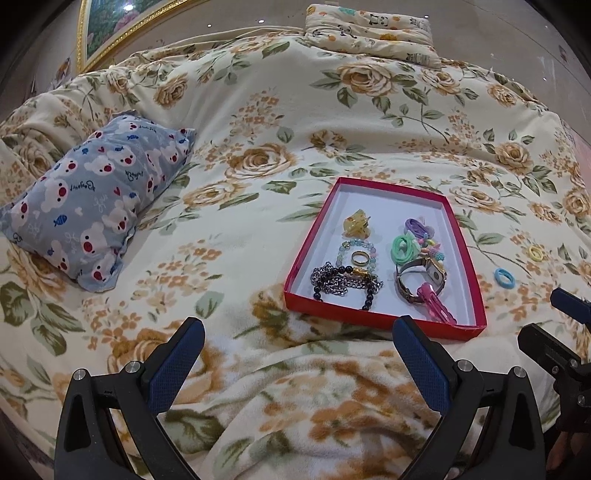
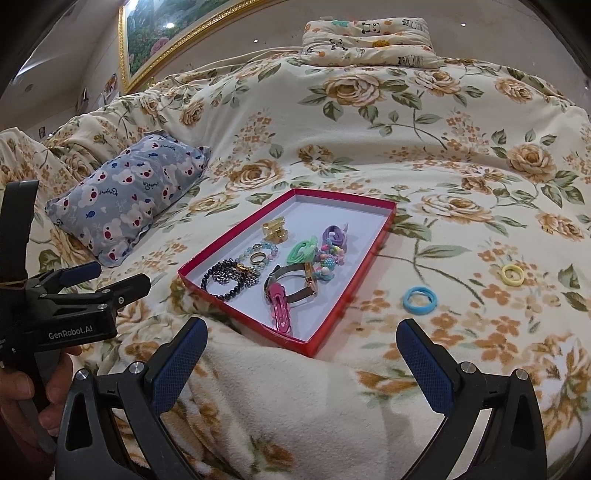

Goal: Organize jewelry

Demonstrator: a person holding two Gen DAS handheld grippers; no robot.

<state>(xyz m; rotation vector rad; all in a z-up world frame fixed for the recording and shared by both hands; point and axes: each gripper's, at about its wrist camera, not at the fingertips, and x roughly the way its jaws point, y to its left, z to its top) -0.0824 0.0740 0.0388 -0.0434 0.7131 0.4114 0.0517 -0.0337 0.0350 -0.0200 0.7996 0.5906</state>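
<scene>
A red tray (image 1: 295, 280) (image 2: 347, 314) lies on the floral blanket and holds bracelets, a gold ring (image 1: 359, 257), a watch (image 2: 310, 282), hair ties and a pink clip (image 2: 279, 306). A blue hair tie (image 2: 420, 300) (image 1: 503, 277) and a yellow hair tie (image 2: 512, 274) (image 1: 535, 253) lie on the blanket right of the tray. My left gripper (image 1: 299, 325) is open and empty, just short of the tray's near edge. My right gripper (image 2: 301, 328) is open and empty, near the tray's front corner, with the blue tie ahead to its right.
A grey bear-print pillow (image 1: 96, 206) (image 2: 129, 201) lies left of the tray. A panda-print cushion (image 1: 373, 33) sits at the far edge of the bed. A gold-framed picture (image 2: 177, 33) hangs on the wall behind. The blanket bunches into folds close to both grippers.
</scene>
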